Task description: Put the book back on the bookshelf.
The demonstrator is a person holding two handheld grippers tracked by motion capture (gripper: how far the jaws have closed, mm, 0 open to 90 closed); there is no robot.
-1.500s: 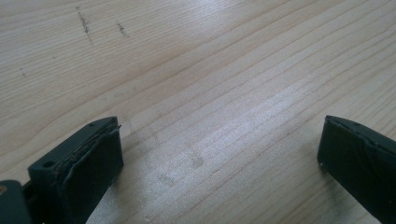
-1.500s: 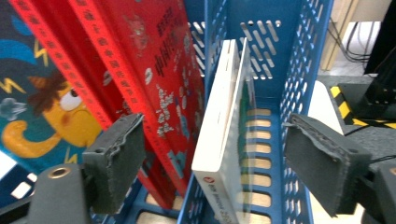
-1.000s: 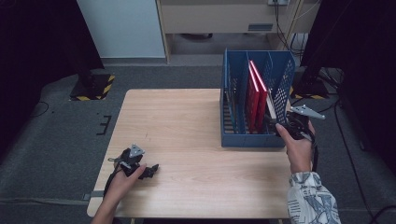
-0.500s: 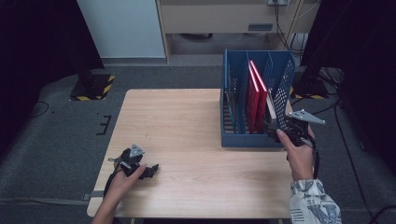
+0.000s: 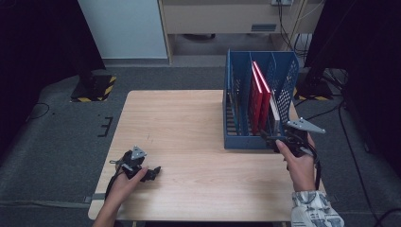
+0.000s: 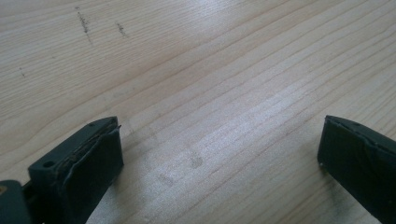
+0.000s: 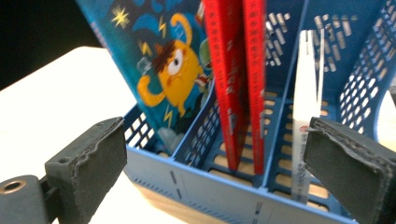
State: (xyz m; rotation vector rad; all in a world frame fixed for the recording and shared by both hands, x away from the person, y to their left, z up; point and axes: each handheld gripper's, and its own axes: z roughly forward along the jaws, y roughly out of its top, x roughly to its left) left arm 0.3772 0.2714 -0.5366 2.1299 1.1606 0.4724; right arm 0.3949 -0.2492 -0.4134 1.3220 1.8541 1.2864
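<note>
The right gripper (image 5: pixel 279 140) hung at the near wall of the blue file rack (image 5: pixel 246 141), which stood at the table's (image 5: pixel 189 123) right edge, toward the far corner. Its jaws were spread wide with nothing between them, pointing into the rack. Inside, a cartoon-covered book (image 7: pixel 163 70) leaned in the left compartment, two red books (image 7: pixel 236 70) stood upright in the middle one, and a thin white book (image 7: pixel 306 107) stood in the right one. The left gripper (image 5: pixel 150 172) rested low over the bare wood near the table's near-left corner, jaws likewise wide apart and empty.
</note>
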